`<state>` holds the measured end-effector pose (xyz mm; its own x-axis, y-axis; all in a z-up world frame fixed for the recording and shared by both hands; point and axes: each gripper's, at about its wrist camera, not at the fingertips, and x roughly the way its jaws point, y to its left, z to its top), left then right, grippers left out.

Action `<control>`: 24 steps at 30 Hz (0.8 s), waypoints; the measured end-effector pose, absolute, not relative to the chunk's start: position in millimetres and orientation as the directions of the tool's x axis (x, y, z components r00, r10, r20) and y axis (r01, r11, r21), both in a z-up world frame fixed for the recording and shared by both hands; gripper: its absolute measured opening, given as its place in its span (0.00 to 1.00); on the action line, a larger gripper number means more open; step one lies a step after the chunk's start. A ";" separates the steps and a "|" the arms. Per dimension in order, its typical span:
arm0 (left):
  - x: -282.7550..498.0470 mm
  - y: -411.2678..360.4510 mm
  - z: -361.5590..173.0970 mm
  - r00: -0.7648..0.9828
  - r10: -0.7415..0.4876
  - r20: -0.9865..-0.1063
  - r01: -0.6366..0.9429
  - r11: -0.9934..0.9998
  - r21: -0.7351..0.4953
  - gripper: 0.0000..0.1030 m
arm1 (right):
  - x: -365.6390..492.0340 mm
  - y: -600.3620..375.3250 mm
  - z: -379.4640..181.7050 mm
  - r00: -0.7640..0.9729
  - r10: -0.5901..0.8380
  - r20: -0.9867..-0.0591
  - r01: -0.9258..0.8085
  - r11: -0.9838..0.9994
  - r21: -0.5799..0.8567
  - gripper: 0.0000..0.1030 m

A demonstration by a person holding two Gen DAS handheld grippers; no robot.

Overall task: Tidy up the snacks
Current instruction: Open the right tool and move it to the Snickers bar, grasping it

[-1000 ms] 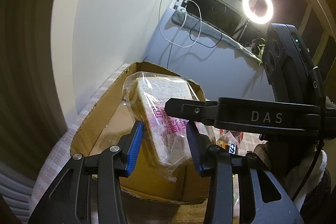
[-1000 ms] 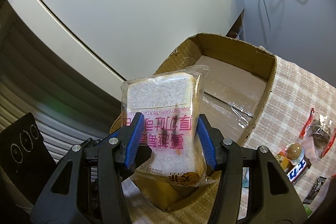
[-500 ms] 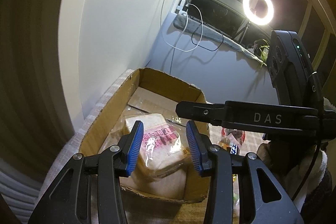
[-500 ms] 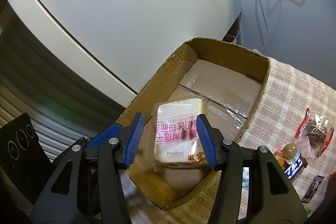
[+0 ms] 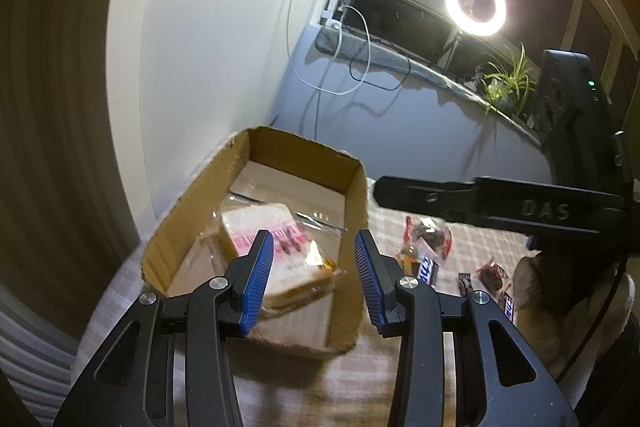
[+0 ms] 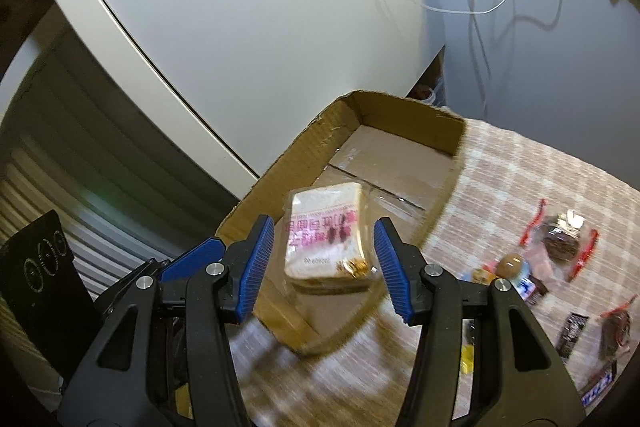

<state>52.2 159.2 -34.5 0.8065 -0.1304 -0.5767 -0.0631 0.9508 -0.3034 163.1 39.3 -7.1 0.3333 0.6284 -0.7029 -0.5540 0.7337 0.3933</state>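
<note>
The bread (image 6: pixel 326 239) lies flat in the box (image 6: pixel 404 115), at its near end. Both the right gripper (image 6: pixel 324 269) and left gripper (image 5: pixel 314 279) hang spread and empty. Several snacks (image 6: pixel 560 239) remain on the table's right side, unpacked.

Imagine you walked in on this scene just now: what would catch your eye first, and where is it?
First, the bagged bread with pink lettering, lying flat in the near end of the open cardboard box. Next, the glowing ring light high by the dark window. Then the small wrapped snacks scattered on the checked cloth right of the box.
</note>
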 end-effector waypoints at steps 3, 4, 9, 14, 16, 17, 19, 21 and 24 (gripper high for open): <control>45.7 149.8 -34.8 0.799 -0.143 -0.584 -0.049 0.952 -0.302 0.38 | 154.2 18.6 -2.1 0.360 0.619 -0.698 -0.555 0.744 0.373 0.53; 44.4 145.6 -34.8 0.796 -0.147 -0.587 -0.045 0.953 -0.299 0.38 | 151.5 11.4 -1.0 0.368 0.615 -0.697 -0.553 0.747 0.368 0.53; 37.7 126.0 -40.6 0.774 -0.180 -0.608 -0.021 0.951 -0.309 0.40 | 137.6 -33.5 0.6 0.412 0.591 -0.694 -0.526 0.776 0.348 0.53; 33.3 94.3 -51.9 0.736 -0.219 -0.641 0.028 0.955 -0.295 0.43 | 123.3 -82.0 -2.1 0.473 0.534 -0.701 -0.474 0.825 0.308 0.70; 30.8 81.0 -59.1 0.718 -0.234 -0.656 0.050 0.957 -0.287 0.45 | 117.7 -101.1 -5.0 0.497 0.511 -0.701 -0.447 0.844 0.298 0.73; 30.9 74.7 -62.8 0.706 -0.240 -0.666 0.058 0.957 -0.283 0.46 | 114.3 -113.9 -7.3 0.508 0.494 -0.705 -0.429 0.855 0.289 0.73; 31.4 64.3 -71.1 0.681 -0.258 -0.685 0.072 0.955 -0.288 0.47 | 109.2 -132.3 -11.5 0.530 0.453 -0.717 -0.395 0.880 0.264 0.74; 30.5 55.5 -79.4 0.663 -0.272 -0.698 0.077 0.952 -0.297 0.47 | 102.8 -154.8 -19.4 0.548 0.405 -0.731 -0.355 0.905 0.235 0.74; 29.1 43.4 -91.7 0.633 -0.285 -0.720 0.084 0.950 -0.302 0.47 | 97.2 -183.4 -35.7 0.553 0.336 -0.762 -0.305 0.933 0.190 0.74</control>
<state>29.1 43.4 -91.7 0.6331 -0.2848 -0.7198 0.0841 0.9497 -0.3018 97.2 -183.4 -35.7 0.5529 0.3363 -0.7624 -0.3050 0.9331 0.1905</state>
